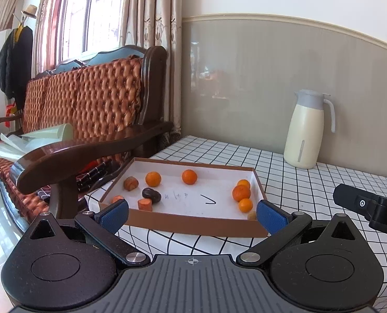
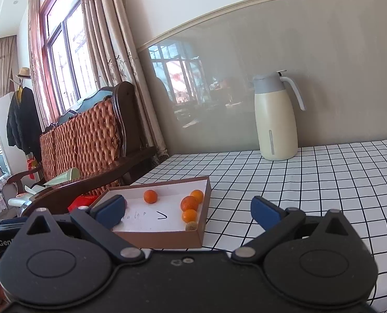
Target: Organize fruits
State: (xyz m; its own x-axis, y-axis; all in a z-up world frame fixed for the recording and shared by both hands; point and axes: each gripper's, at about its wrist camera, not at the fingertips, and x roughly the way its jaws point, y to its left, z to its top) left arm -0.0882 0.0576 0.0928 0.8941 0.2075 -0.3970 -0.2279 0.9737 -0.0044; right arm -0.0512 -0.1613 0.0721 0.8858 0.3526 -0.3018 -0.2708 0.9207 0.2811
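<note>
A shallow brown box (image 1: 193,224) with a white floor lies on the checked tablecloth; it also shows in the right wrist view (image 2: 164,238). Inside are several small oranges: three clustered at the right (image 1: 241,193) (image 2: 189,203), two at the back (image 1: 189,176) (image 1: 153,179). A dark fruit (image 1: 151,195), a brown fruit (image 1: 130,183) and an orange piece (image 1: 144,204) lie at the left. A small tan fruit (image 2: 191,226) sits in the near right corner. My left gripper (image 1: 192,215) is open and empty before the box. My right gripper (image 2: 186,210) is open and empty, right of the box.
A cream thermos jug (image 1: 306,130) (image 2: 275,117) stands at the back by the wall. A wooden sofa (image 1: 89,109) with an orange cushion adjoins the table's left edge. The right gripper's body (image 1: 370,206) shows at the right of the left wrist view.
</note>
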